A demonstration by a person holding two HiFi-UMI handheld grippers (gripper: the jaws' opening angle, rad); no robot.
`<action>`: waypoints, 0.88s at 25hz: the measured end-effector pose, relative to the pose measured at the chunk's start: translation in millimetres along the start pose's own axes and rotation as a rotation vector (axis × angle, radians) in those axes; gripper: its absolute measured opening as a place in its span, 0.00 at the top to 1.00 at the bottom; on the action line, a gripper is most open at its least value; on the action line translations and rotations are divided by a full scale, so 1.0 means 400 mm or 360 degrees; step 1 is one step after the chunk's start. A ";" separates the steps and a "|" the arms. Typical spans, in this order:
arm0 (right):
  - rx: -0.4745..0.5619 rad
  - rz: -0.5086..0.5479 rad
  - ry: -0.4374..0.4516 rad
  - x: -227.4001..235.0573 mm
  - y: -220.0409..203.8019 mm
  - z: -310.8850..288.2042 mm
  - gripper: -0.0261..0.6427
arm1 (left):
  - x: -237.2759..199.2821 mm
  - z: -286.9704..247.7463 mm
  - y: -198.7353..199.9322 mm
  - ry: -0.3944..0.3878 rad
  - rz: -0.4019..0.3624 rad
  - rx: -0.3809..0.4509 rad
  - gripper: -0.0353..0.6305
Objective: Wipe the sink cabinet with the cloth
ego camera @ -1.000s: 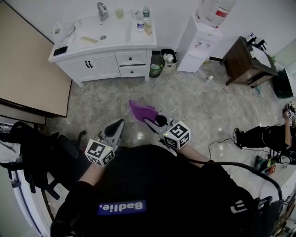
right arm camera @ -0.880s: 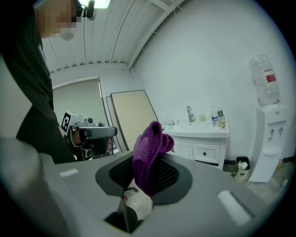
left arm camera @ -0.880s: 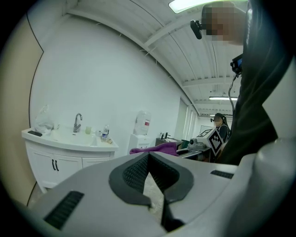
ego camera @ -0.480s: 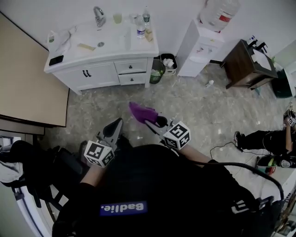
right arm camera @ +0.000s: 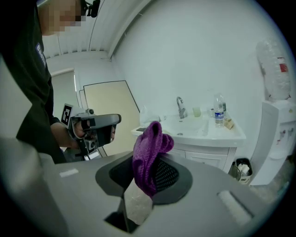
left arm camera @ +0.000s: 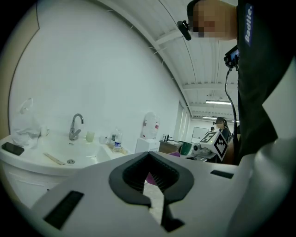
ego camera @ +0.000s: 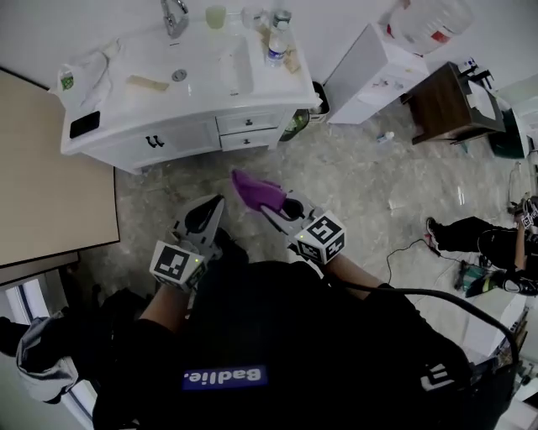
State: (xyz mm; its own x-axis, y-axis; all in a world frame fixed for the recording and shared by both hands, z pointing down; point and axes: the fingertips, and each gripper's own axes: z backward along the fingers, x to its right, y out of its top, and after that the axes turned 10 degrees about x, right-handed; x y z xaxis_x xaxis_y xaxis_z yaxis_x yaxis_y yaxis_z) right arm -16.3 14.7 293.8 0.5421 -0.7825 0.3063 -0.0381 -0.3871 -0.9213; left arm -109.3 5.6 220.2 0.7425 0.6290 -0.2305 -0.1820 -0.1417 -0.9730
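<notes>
The white sink cabinet (ego camera: 181, 134) stands at the top of the head view, with a basin, a faucet (ego camera: 174, 15) and drawers. A purple cloth (ego camera: 256, 191) hangs bunched from my right gripper (ego camera: 271, 207), which is shut on it over the floor, short of the cabinet. In the right gripper view the cloth (right arm camera: 149, 155) sticks up between the jaws, with the cabinet (right arm camera: 203, 155) beyond. My left gripper (ego camera: 204, 220) is beside it on the left, shut and holding nothing. In the left gripper view its jaws are together and the basin top (left arm camera: 69, 152) lies ahead.
On the counter lie a black phone (ego camera: 84, 124), a water bottle (ego camera: 276, 46), a cup (ego camera: 216, 17) and a crumpled bag (ego camera: 92, 67). A white water dispenser (ego camera: 370, 71) and a bin (ego camera: 296, 124) stand right of the cabinet. A brown table (ego camera: 445, 105), a beige panel (ego camera: 50, 193), and a seated person (ego camera: 487, 243).
The cabinet has come nearer and larger in the head view. Both grippers have moved forward toward it, the right one still holding the cloth.
</notes>
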 end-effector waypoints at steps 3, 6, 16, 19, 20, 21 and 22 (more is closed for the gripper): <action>0.0014 -0.0044 -0.0051 0.048 0.013 -0.095 0.83 | -0.091 -0.026 -0.018 -0.0004 0.0033 -0.0016 0.94; 0.0013 -0.0083 -0.0079 0.106 0.002 -0.163 0.83 | -0.152 -0.065 -0.022 0.0044 0.0085 0.0003 0.94; -0.0007 -0.0254 -0.0102 0.369 -0.227 -0.348 0.83 | -0.258 -0.192 -0.220 0.0203 0.0022 0.0068 0.94; 0.0004 -0.0314 -0.0122 0.437 -0.301 -0.426 0.83 | -0.288 -0.214 -0.325 0.0252 0.0006 0.0036 0.94; 0.0014 -0.0336 -0.0126 0.456 -0.322 -0.454 0.83 | -0.299 -0.221 -0.355 0.0264 0.0001 0.0033 0.94; 0.0025 -0.0358 -0.0128 0.475 -0.342 -0.483 0.83 | -0.311 -0.228 -0.382 0.0275 -0.0002 0.0033 0.94; 0.0034 -0.0379 -0.0130 0.493 -0.361 -0.512 0.83 | -0.323 -0.235 -0.407 0.0287 -0.0006 0.0034 0.94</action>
State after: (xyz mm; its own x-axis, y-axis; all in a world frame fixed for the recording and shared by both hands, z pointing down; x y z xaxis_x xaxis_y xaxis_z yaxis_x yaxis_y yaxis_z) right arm -75.7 -183.7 536.5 0.5999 -0.6279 0.4959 0.1163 -0.5448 -0.8305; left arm -115.1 -124.4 407.4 0.8462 0.4821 -0.2268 -0.1915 -0.1221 -0.9739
